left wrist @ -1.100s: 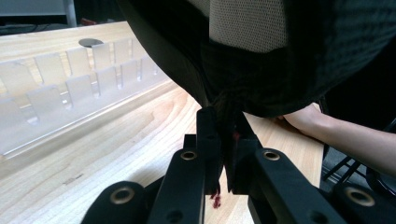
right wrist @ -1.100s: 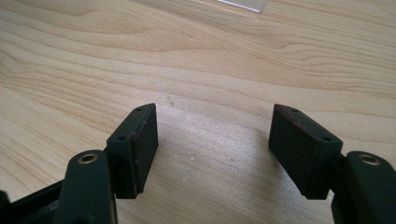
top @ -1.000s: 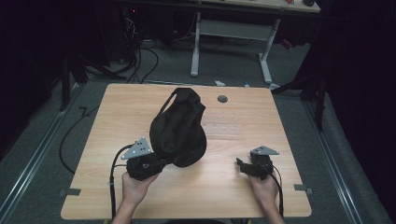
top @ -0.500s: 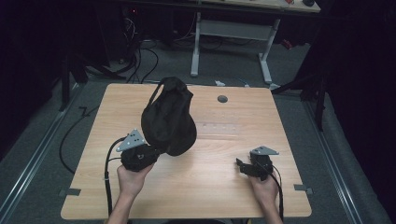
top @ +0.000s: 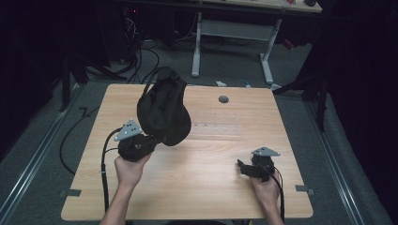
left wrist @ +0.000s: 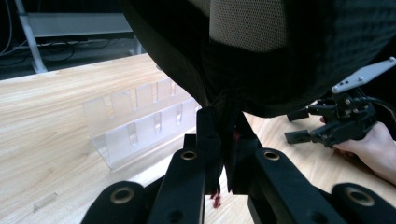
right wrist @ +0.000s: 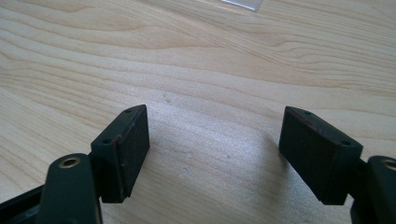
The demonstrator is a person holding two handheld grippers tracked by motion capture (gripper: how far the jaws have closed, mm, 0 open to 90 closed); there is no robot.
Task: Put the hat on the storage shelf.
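My left gripper [top: 149, 140] jaws pinch the black bag [top: 163, 107], lifted at ten o'clock above the desk [top: 206, 187]; I can't see inside. My right gripper [right wrist: 212, 149] jaws have just been opening, nothing between.

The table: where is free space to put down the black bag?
The bare table between the left gripper and the right gripper is free, and so is the right side beyond the grey disc. It is crowded by the clear rack, under the bag.
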